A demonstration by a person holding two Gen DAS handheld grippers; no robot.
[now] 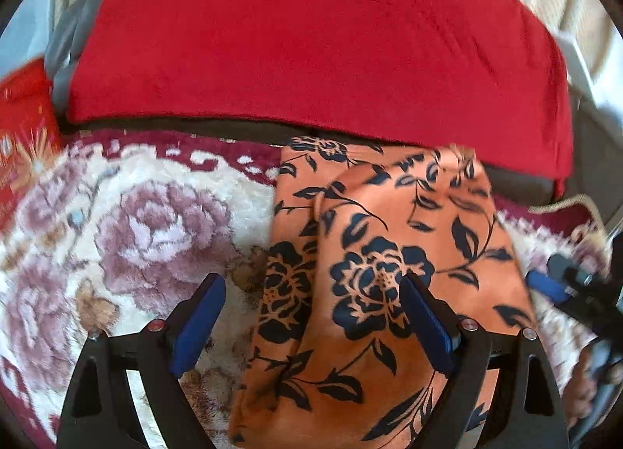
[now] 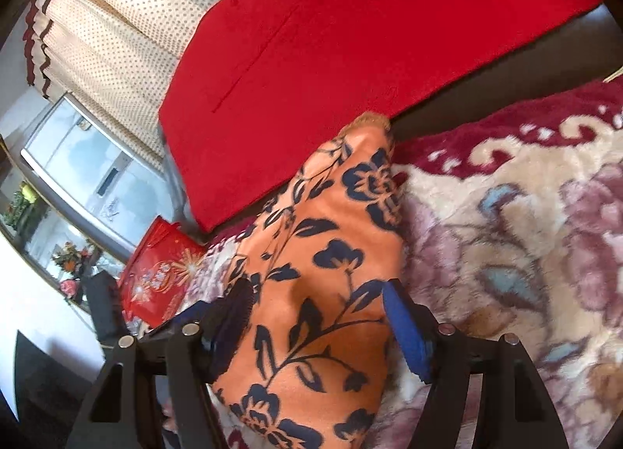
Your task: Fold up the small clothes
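While both tongs hang over the work, the orange floral garment [image 1: 389, 254] lies in a long, partly folded strip on the plush floral blanket [image 1: 136, 215], its far end reaching toward the red cushion [image 1: 311, 40] straight ahead of the fingers.

Left gripper [image 1: 311, 324]: jaws spread wide, nothing pressed between the pads. Right-hand pad sits over the cloth, left-hand pad over bare blanket, so the garment's long edge runs between them. Released, then, not grasping.

Right gripper [image 2: 315, 332]: jaws stand either side of the strip, which passes up between the fingers and away toward the cushion. Cloth fills most of the gap. Near finger is dark and blurred against the fabric, so I cannot tell whether the pads actually bite or merely straddle; looks like a loose straddle.

Red gift bag [image 2: 155, 277] off to the left of the right gripper's fingers, well clear of the cloth.

Step in hand, by my reading: between folds. Lengthwise fold appears made, one layer lapped over another along the strip; crosswise fold not yet made.

Next move calls for: each gripper to close on a near corner or end of the strip, both layers pinched together, then carry that end forward toward the cushion side and lay it square on the far end. Plush blanket may drag the lower layer.
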